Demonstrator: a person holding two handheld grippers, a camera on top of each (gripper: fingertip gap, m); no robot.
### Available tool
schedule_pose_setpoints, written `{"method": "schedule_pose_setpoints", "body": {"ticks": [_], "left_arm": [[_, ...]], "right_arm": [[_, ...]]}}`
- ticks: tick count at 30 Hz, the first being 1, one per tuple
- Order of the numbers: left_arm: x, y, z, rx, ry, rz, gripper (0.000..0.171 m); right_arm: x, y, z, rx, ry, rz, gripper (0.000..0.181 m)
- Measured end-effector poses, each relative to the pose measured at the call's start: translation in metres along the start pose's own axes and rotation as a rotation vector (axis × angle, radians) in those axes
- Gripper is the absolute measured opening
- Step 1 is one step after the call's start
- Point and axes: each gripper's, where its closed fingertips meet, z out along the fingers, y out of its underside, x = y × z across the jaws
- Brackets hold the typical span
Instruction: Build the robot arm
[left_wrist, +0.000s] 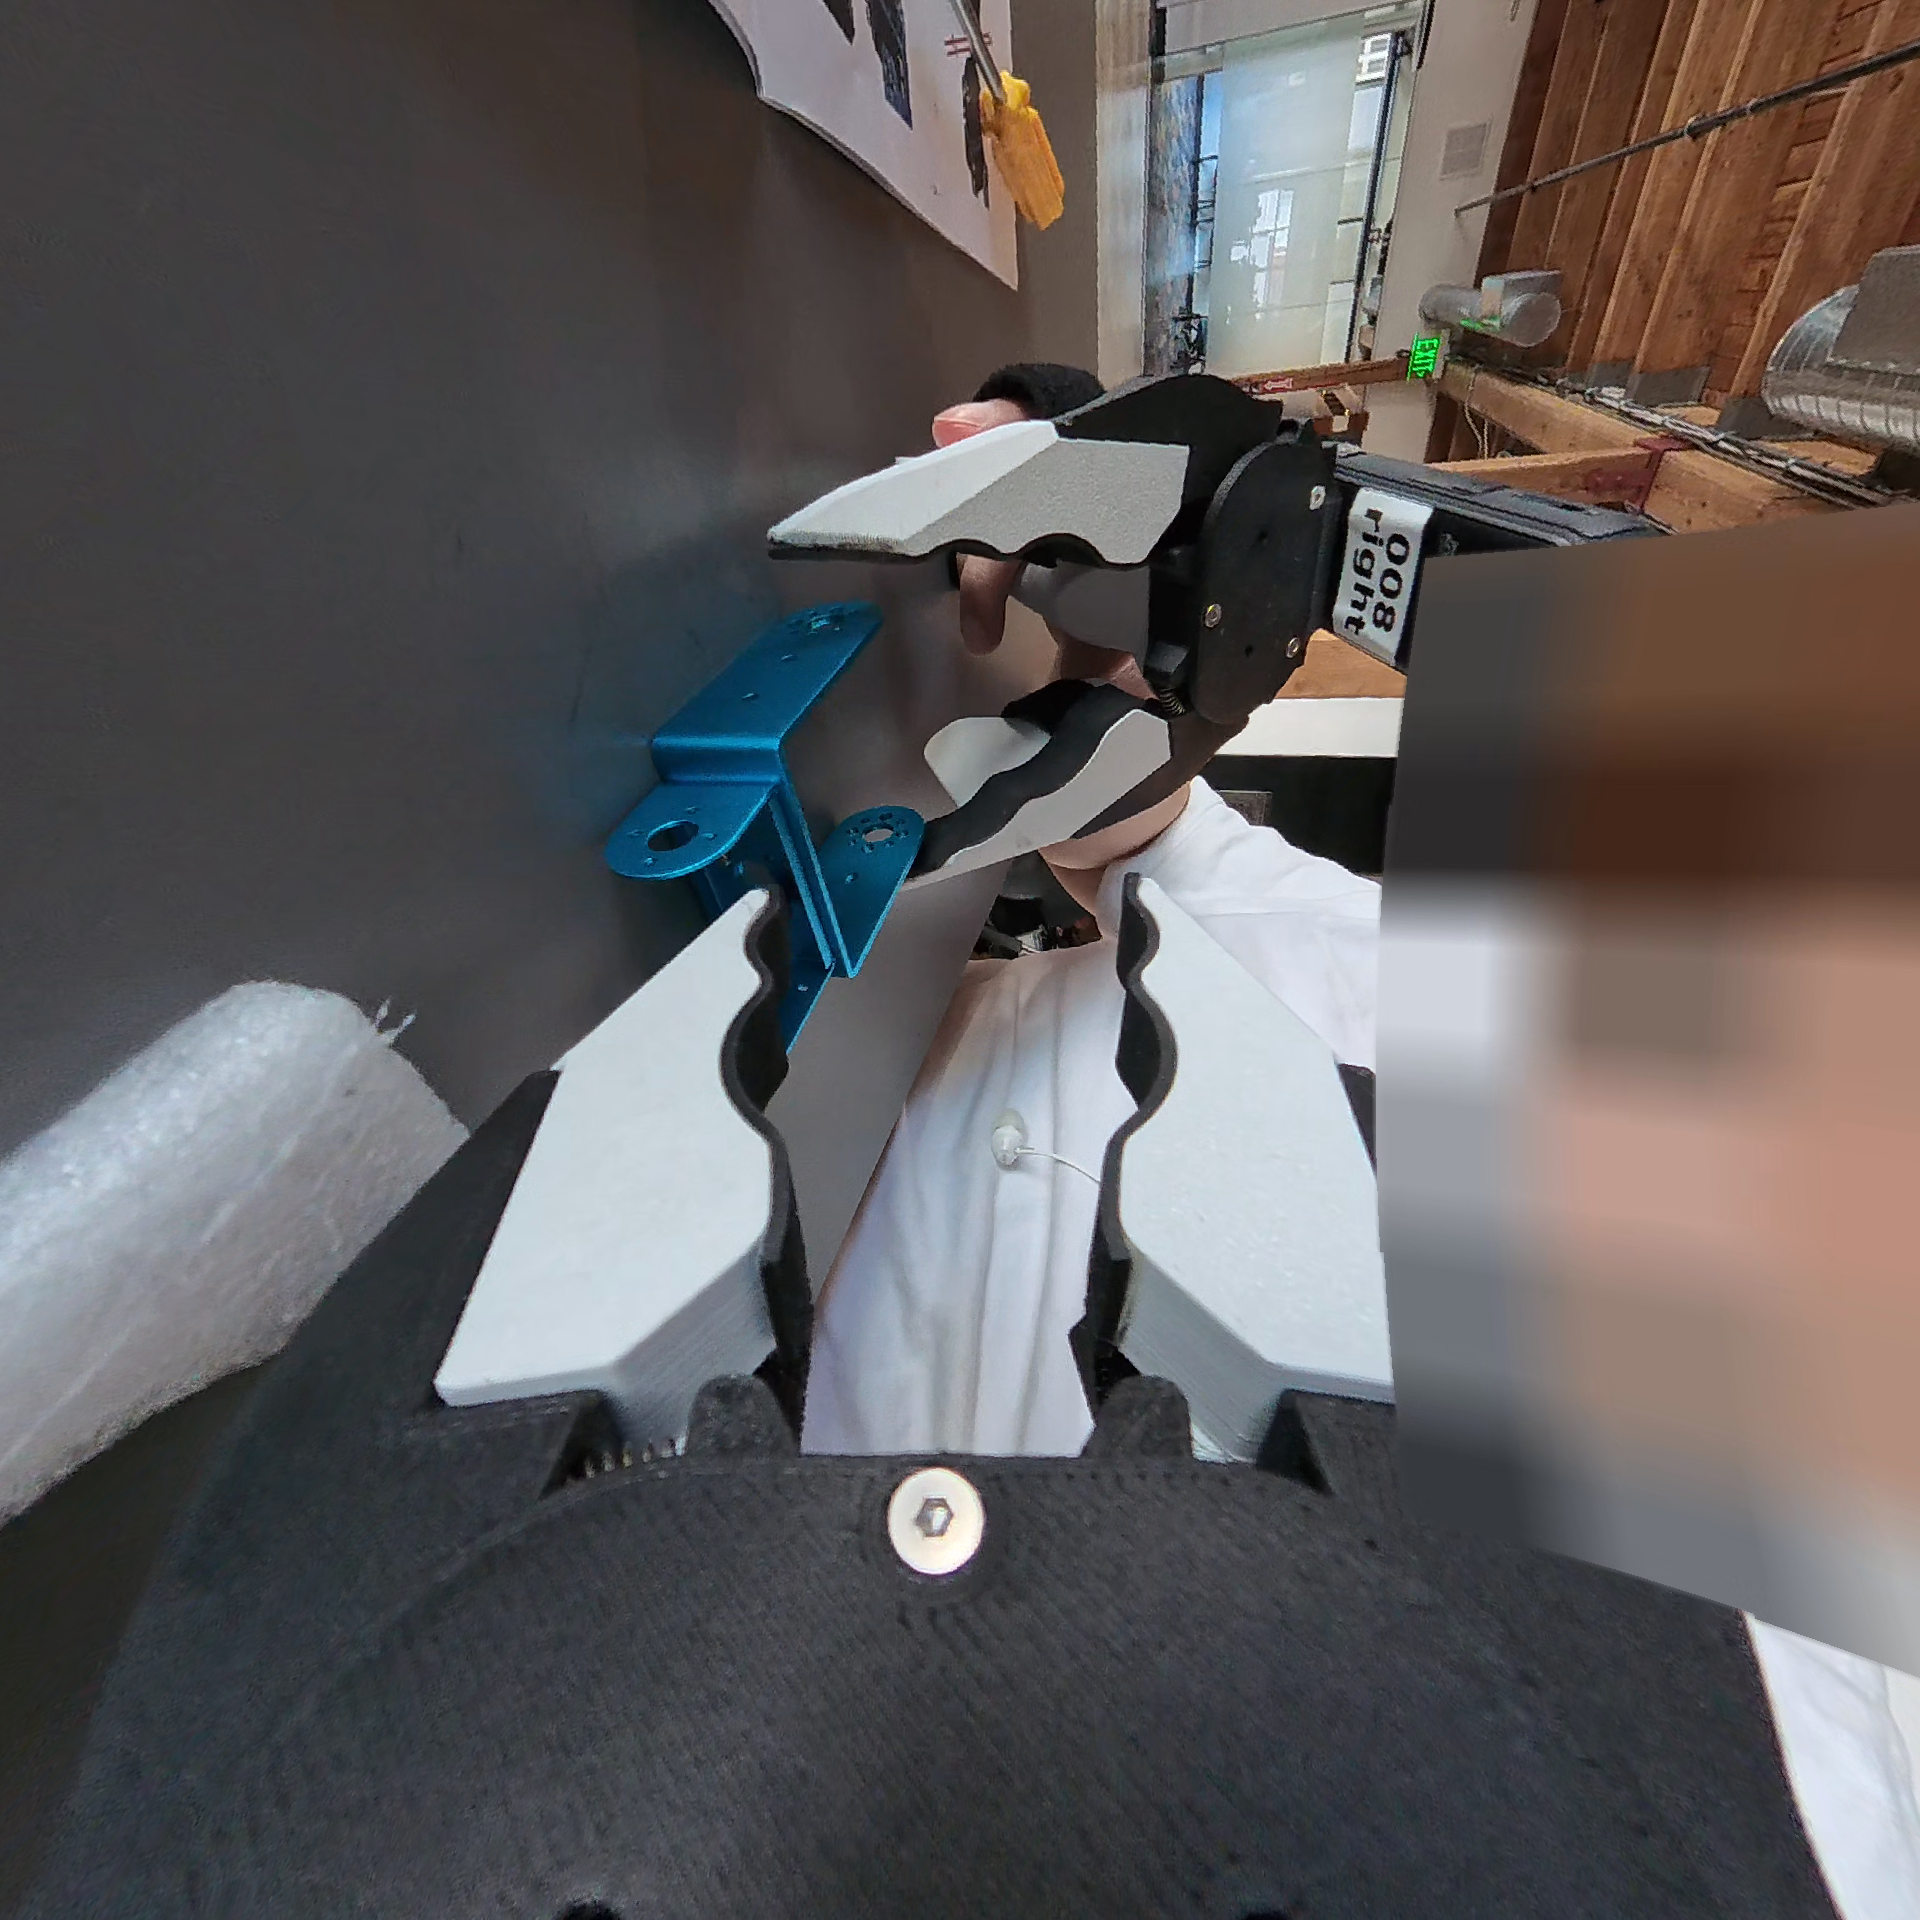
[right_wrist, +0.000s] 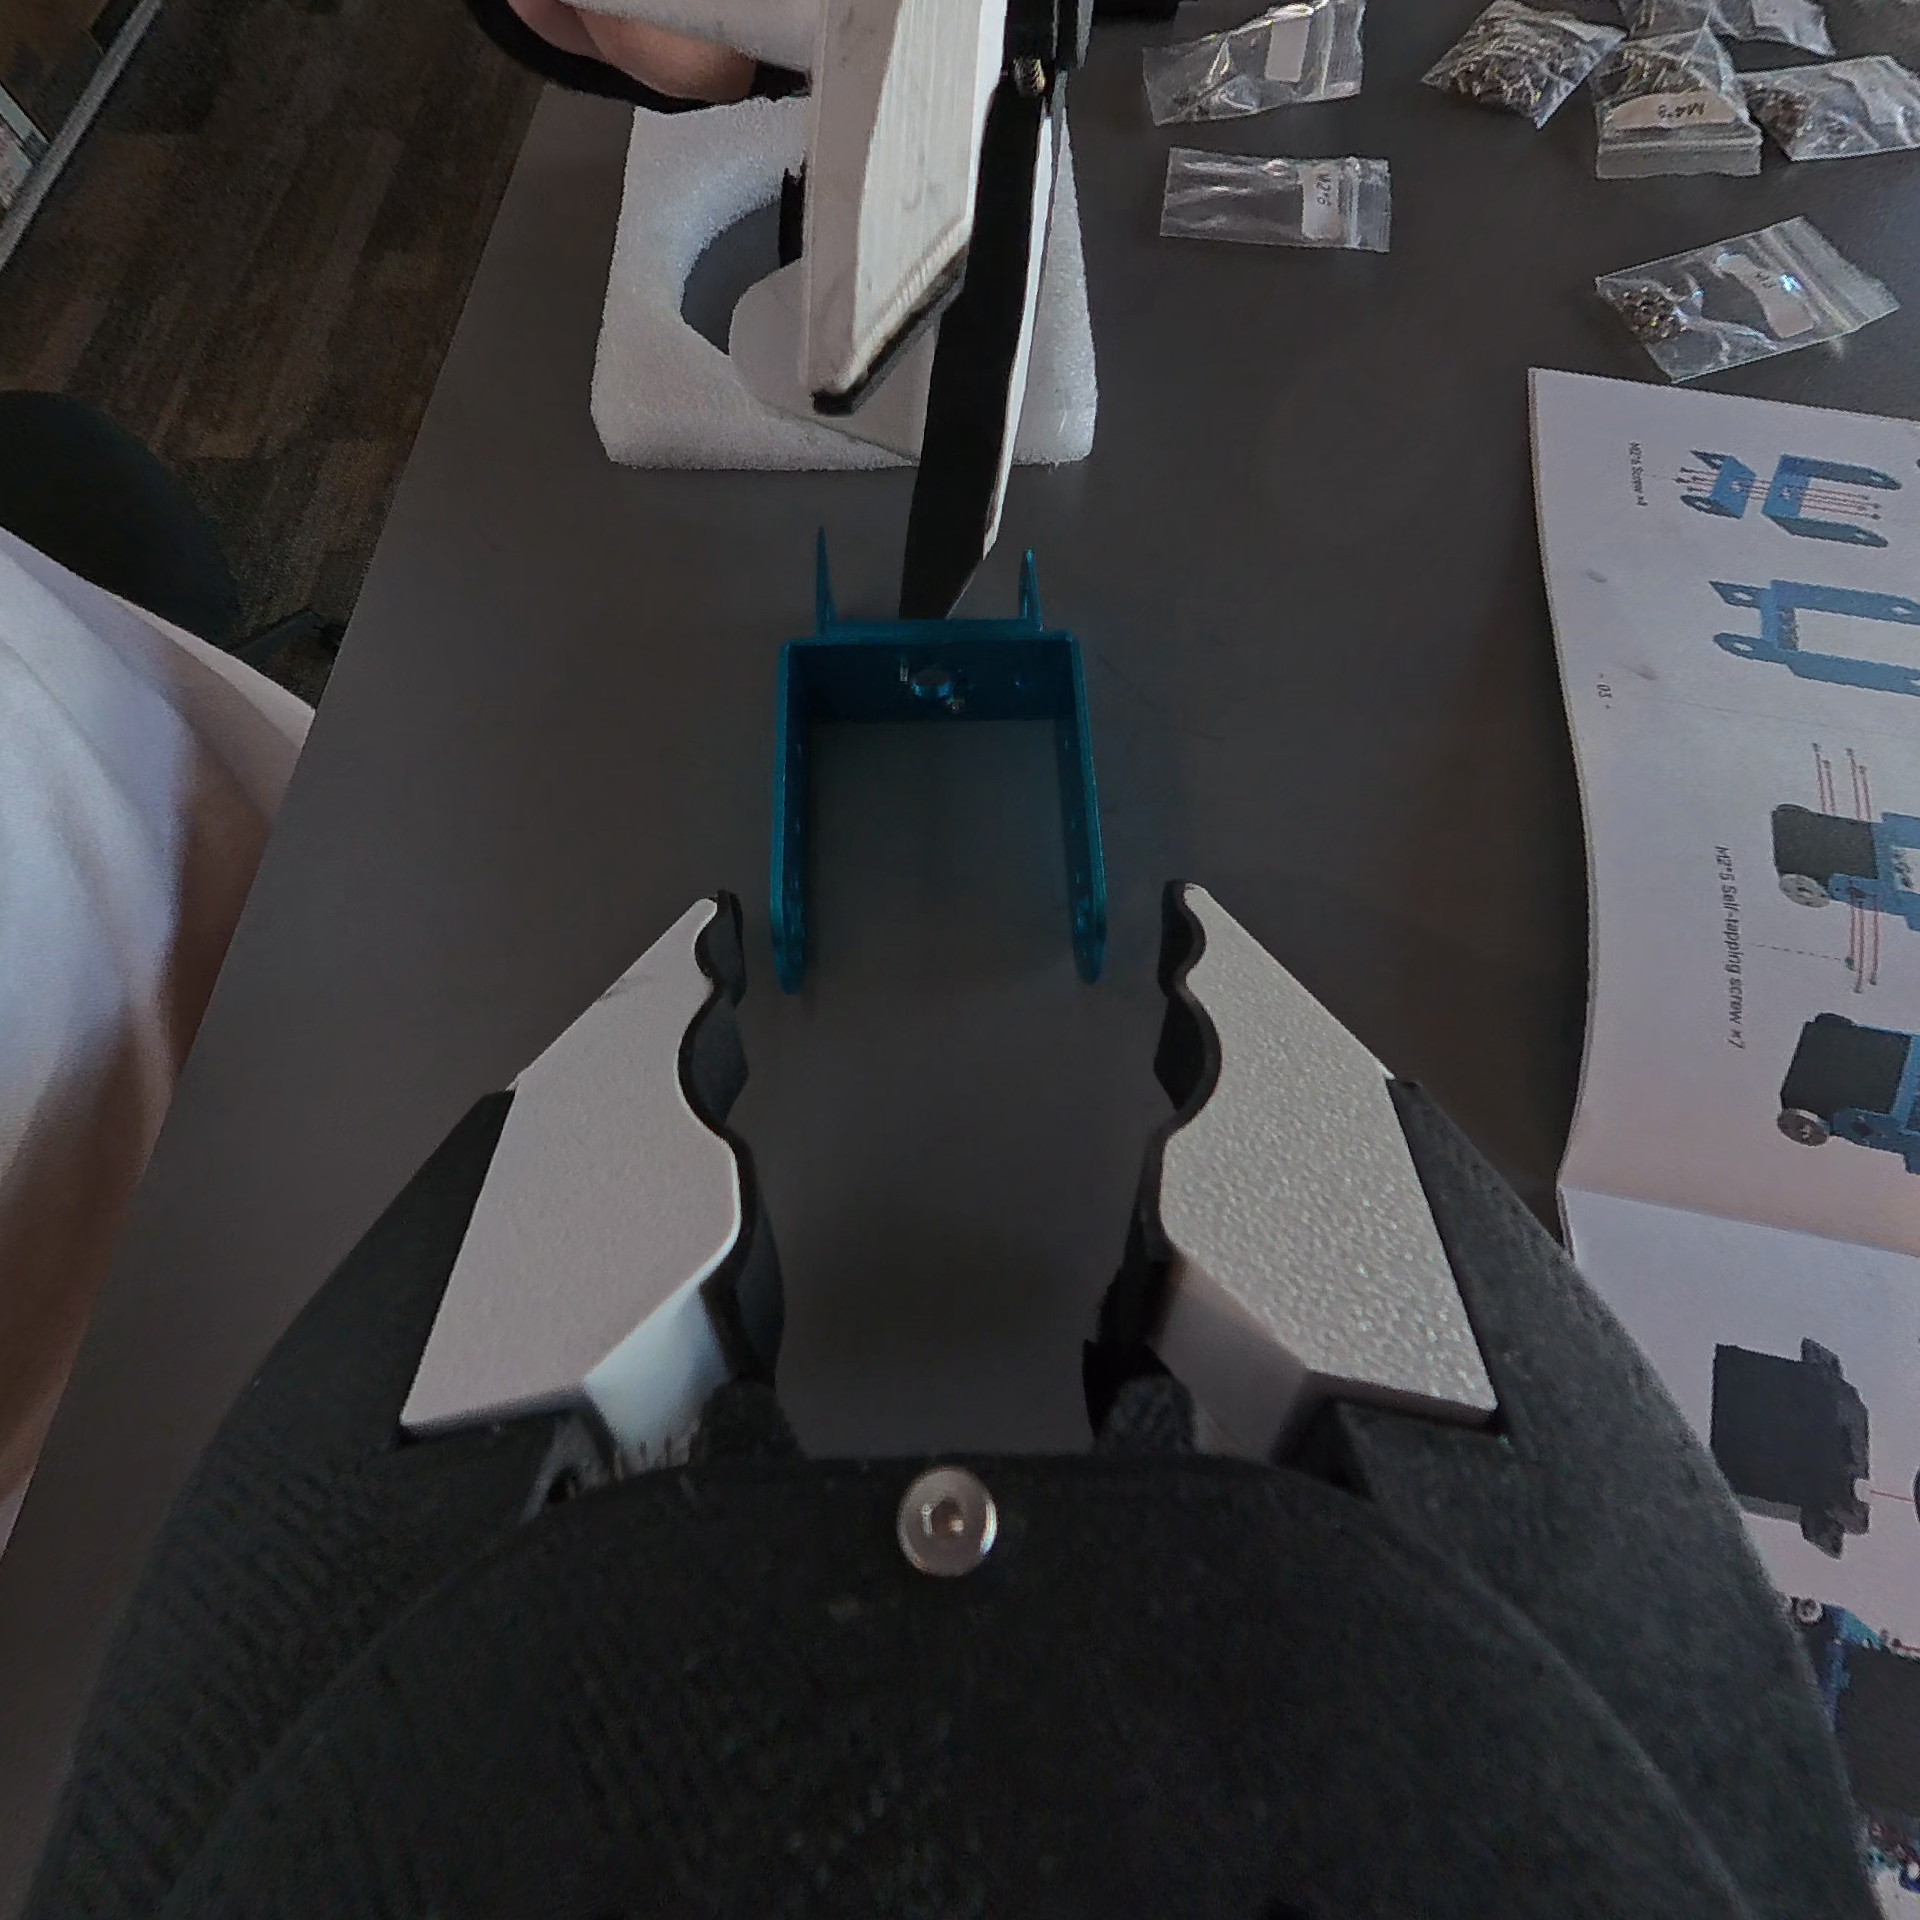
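Observation:
A blue metal bracket assembly (right_wrist: 935, 717) lies on the dark grey table (right_wrist: 1299, 623), its two arms pointing at my right gripper (right_wrist: 953, 909). That gripper is open, with its fingertips just outside the ends of the arms. In the left wrist view the bracket (left_wrist: 748, 769) sits by the left fingertip of my left gripper (left_wrist: 951, 904), which is open. The right gripper (left_wrist: 894, 707) shows there too, open, its lower finger close to a bracket flange. From the right wrist view, one finger of the left gripper (right_wrist: 966, 468) reaches down behind the bracket's back wall.
A white foam block (right_wrist: 727, 395) lies behind the bracket. Several clear bags of small hardware (right_wrist: 1278, 197) lie at the far right. An open instruction booklet (right_wrist: 1714, 831) is on the right. A yellow-handled screwdriver (left_wrist: 1023, 156) lies by the booklet. A person in a white shirt (left_wrist: 987, 1247) is close. About 6 cm separates my left fingertips from my right.

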Motion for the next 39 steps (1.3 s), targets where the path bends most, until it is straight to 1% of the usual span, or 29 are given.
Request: {"method": "schedule_pose_setpoints", "body": {"ticks": [12, 14, 17, 20, 25, 27, 29, 32, 34, 36, 37, 39], "left_arm": [[-0.001, 0.002, -0.002, 0.006, -0.018, 0.016, 0.064], [-0.003, 0.001, -0.002, 0.014, -0.026, 0.019, 0.063], [-0.004, 0.0, -0.005, 0.043, -0.052, 0.039, 0.063], [0.005, 0.0, -0.011, 0.093, -0.055, 0.073, 0.061], [0.027, 0.003, -0.026, 0.213, -0.141, 0.213, 0.061], [0.035, 0.003, -0.038, 0.289, -0.22, 0.3, 0.06], [0.041, 0.001, -0.058, 0.402, -0.342, 0.405, 0.058], [0.044, 0.0, -0.1, 0.605, -0.622, 0.561, 0.058], [0.048, 0.008, -0.122, 0.703, -0.798, 0.625, 0.059], [0.05, 0.019, -0.139, 0.774, -0.957, 0.64, 0.066], [0.05, 0.026, -0.145, 0.8, -1.018, 0.631, 0.072], [0.051, 0.039, -0.15, 0.845, -1.066, 0.615, 0.08]], "right_arm": [[-0.001, -0.004, -0.002, 0.021, 0.011, -0.002, 0.085], [0.002, -0.005, -0.004, 0.018, 0.036, 0.0, 0.086], [0.004, -0.008, -0.007, 0.024, 0.056, 0.01, 0.088], [0.008, -0.01, -0.011, 0.023, 0.098, 0.01, 0.089], [0.009, -0.007, -0.014, -0.005, 0.142, 0.001, 0.09], [0.007, -0.009, -0.016, -0.001, 0.155, -0.006, 0.091], [0.006, -0.01, -0.019, 0.009, 0.167, -0.014, 0.091], [0.015, -0.015, -0.028, 0.036, 0.243, -0.003, 0.091], [0.021, -0.018, -0.036, 0.065, 0.287, 0.016, 0.093], [0.024, -0.023, -0.043, 0.109, 0.301, 0.043, 0.096], [0.026, -0.025, -0.048, 0.132, 0.316, 0.057, 0.097], [0.031, -0.03, -0.059, 0.187, 0.338, 0.083, 0.1]]}}
